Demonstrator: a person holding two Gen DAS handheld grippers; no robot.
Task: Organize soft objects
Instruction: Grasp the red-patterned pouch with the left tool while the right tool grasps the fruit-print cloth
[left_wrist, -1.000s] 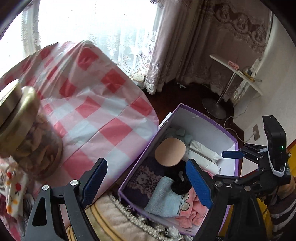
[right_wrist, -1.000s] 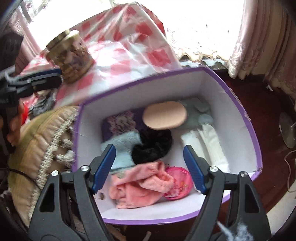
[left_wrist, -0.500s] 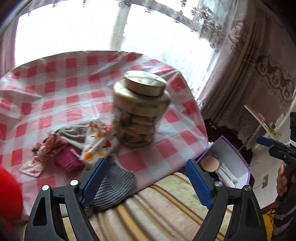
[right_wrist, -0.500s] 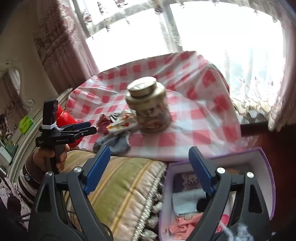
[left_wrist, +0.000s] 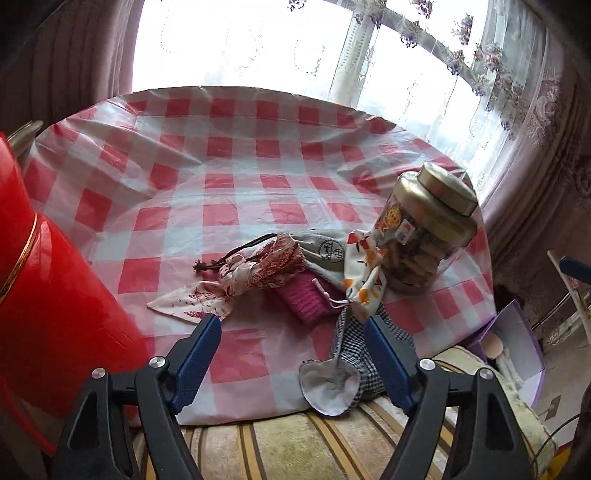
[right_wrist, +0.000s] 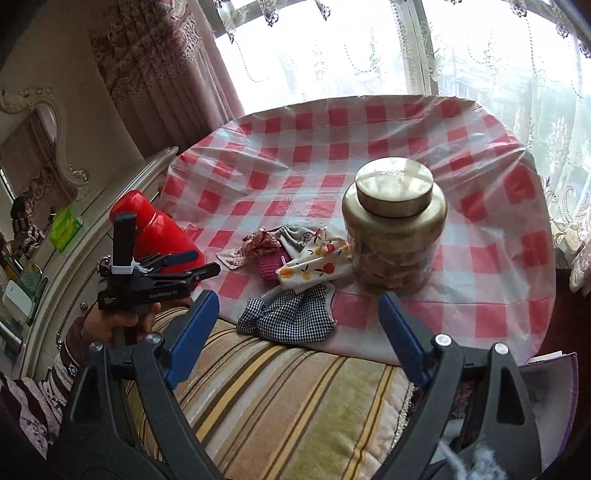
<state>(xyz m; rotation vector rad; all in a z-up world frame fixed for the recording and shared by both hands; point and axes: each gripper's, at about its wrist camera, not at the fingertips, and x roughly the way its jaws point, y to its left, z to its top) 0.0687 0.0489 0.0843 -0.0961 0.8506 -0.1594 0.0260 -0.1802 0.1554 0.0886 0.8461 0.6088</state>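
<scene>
Left wrist view: left gripper (left_wrist: 291, 332) spread, just narrowing, pinching nothing; heap of soft pouches (left_wrist: 288, 269) at frame centre on checked tablecloth (left_wrist: 221, 184), checked cloth (left_wrist: 354, 343) beside right finger.

Right wrist view: right gripper (right_wrist: 299, 317) spread wide, empty; heap left of jar (right_wrist: 393, 225); purple box (right_wrist: 565, 373) lower right.

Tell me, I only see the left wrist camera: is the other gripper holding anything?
Observer: No. The right gripper has its jaws wide apart with nothing gripped. They have just been opening.
Operator: What is past the red flask, off my picture's left side?
Observer: Beyond the red flask stands a pale carved dresser with a green packet lying on top.
</scene>
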